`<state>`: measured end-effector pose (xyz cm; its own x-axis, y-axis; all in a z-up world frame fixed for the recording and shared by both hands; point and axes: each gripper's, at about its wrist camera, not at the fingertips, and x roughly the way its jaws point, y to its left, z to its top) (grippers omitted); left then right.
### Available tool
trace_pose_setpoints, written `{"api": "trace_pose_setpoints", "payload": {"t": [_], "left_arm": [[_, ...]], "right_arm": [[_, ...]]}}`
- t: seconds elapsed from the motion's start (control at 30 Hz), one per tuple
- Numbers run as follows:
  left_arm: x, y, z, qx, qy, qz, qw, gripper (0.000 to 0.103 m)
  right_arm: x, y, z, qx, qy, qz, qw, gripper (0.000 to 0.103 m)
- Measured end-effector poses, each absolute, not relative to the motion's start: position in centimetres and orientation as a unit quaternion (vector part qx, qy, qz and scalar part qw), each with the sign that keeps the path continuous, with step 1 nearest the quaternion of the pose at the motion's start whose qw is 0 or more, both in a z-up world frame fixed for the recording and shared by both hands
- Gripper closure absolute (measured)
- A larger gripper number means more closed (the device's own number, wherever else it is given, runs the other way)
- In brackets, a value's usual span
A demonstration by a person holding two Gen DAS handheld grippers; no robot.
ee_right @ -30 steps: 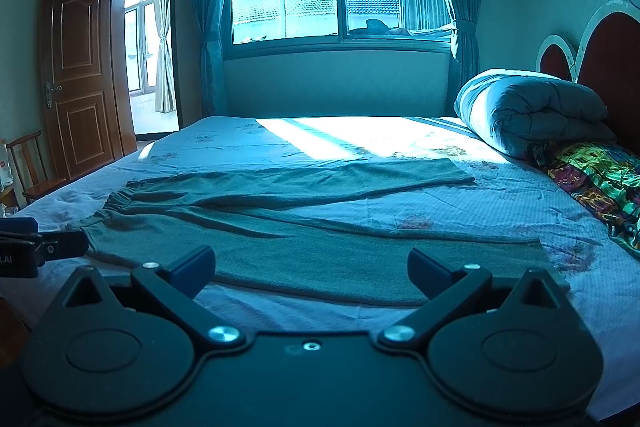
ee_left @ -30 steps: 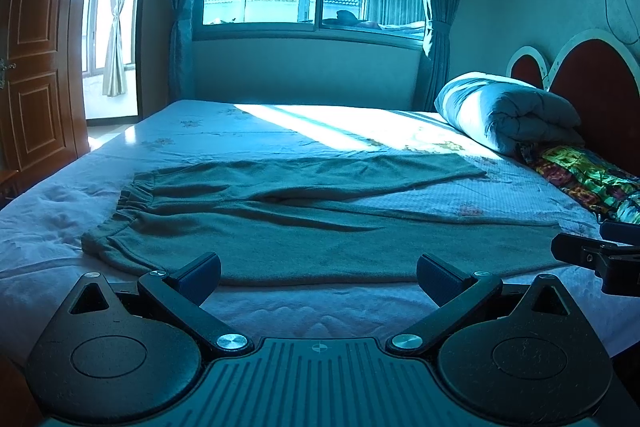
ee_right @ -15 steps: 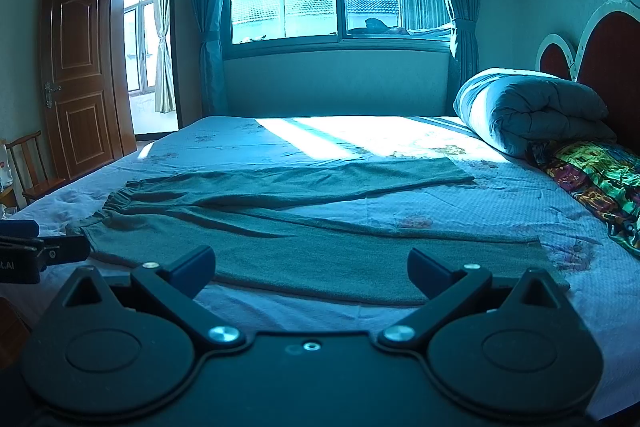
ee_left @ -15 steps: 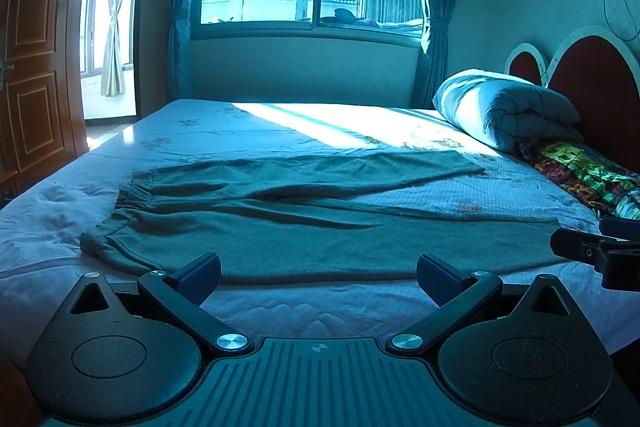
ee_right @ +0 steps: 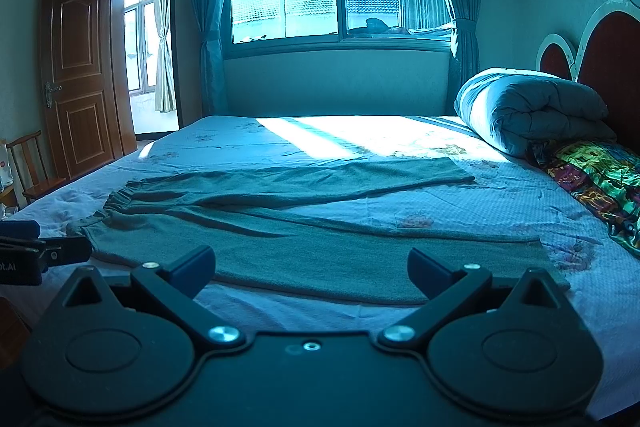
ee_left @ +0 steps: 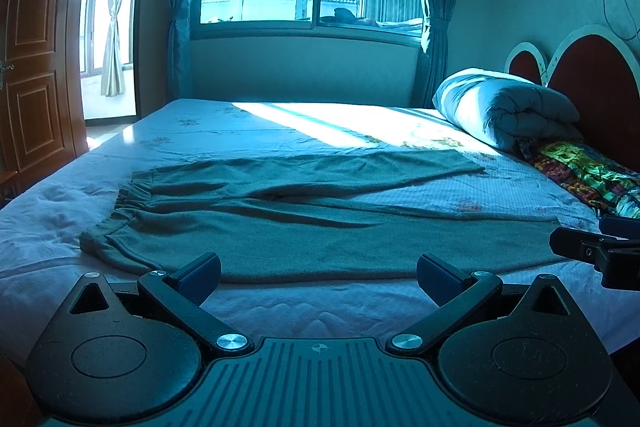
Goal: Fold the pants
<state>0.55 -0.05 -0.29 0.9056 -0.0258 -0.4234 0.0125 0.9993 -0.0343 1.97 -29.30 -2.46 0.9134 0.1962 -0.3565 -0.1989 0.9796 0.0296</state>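
Bedroom, fold not yet begun. Door (ee_right: 82,75): wooden, open, at the left wall, with a chair (ee_right: 30,167) beside the bed's left corner. Left gripper (ee_left: 318,273): fingers spread wide, empty, poised over the near edge of the bed (ee_left: 320,307); compared with half a second and a second ago it has barely shifted, so no grasp has started. Pants (ee_left: 312,223): green, spread flat across the near half of the bed, waistband (ee_left: 128,199) toward the left edge, the two legs running rightward and splayed apart, the far leg's cuff (ee_left: 460,163) near the sunlit patch, the near leg's hem close to the right edge. Right gripper (ee_right: 310,269): likewise fingers apart, empty, hovering just short of the near leg's long edge; unchanged from the earlier views. Rolled quilt (ee_right: 532,111) and patterned cloth (ee_right: 592,175): against the headboard (ee_right: 608,43) at the right end. Open room: bare sheet beyond the far leg and along the near edge leaves ample space to carry one leg over the other.
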Motion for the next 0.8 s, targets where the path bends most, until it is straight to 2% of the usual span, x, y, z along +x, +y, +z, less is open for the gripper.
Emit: {"api": "trace_pose_setpoints", "payload": {"t": [0.53,0.8], "left_arm": [[1.3,0.7,-1.0,-0.024,0.232,-0.011,0.972,0.000],[6.0,7.3,-3.4,-0.051,0.278,0.025,0.959,0.000]], "right_arm": [[1.9,-29.6,-2.3,-0.001,0.179,0.102,0.979,0.006],[6.0,-30.8,-2.2,0.041,0.193,0.127,0.972,0.006]]}}
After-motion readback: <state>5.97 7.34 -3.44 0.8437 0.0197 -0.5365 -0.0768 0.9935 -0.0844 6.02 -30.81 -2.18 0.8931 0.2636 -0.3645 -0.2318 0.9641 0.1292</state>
